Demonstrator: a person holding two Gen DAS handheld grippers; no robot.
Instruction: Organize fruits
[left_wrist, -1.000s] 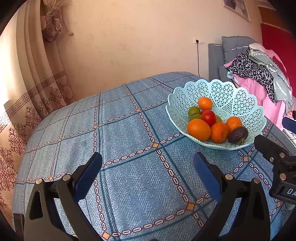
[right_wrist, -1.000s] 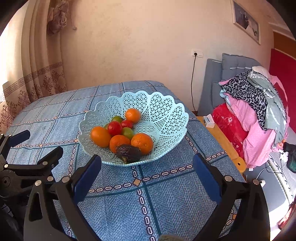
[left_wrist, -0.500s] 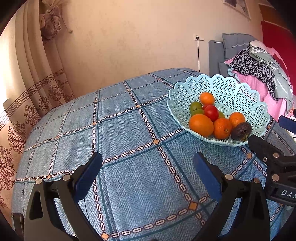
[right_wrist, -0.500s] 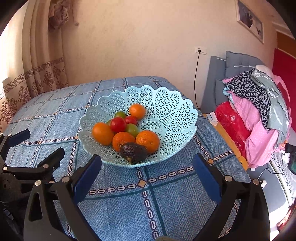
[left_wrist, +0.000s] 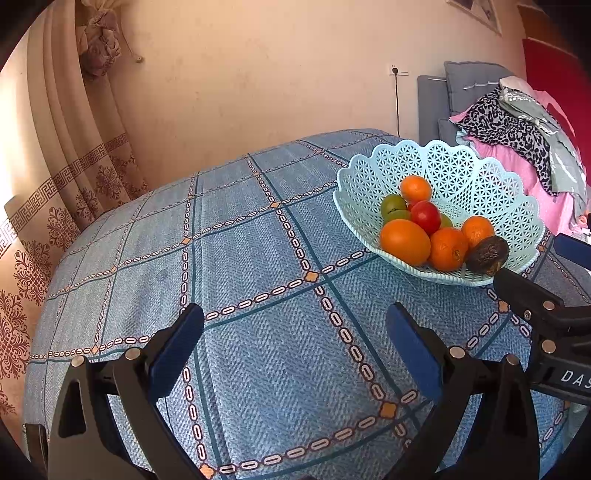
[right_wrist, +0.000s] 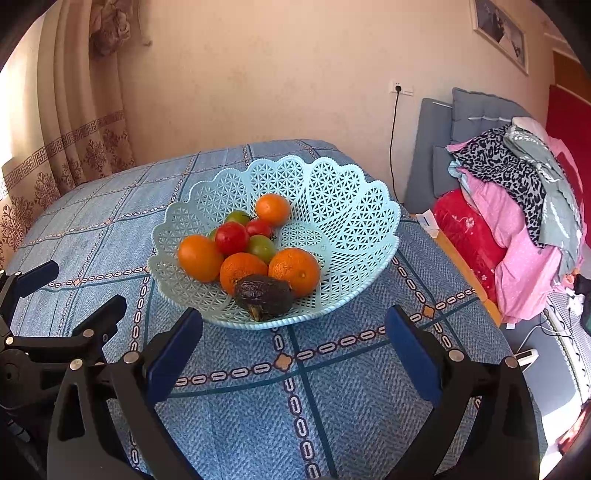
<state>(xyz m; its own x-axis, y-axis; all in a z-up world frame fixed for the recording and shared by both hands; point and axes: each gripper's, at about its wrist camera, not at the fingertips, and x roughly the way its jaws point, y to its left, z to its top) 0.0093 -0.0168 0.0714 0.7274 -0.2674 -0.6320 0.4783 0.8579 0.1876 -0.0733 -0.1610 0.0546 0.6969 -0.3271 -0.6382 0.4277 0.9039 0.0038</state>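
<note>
pale blue lattice plastic basket (right_wrist: 332, 206) sits on the blue checked cloth of the tabletop (left_wrist: 229, 258), holding every fruit in view: round oranges (right_wrist: 293, 271), red tomatoes (right_wrist: 231, 238), green fruits (right_wrist: 261, 246), one dark wrinkled avocado (right_wrist: 264, 295) at the near rim; no loose fruit visible on the cloth; left tool (left_wrist: 295, 336) spread wide, empty, over bare cloth; right tool (right_wrist: 293, 338) spread wide, empty, just short of the basket; judgement: either gathering is done or sorting out not yet begun

Home bedroom, patterned curtain (left_wrist: 55, 192), padded headboard (right_wrist: 476, 122), piled clothes (right_wrist: 524, 206), framed picture (right_wrist: 498, 33)
</note>
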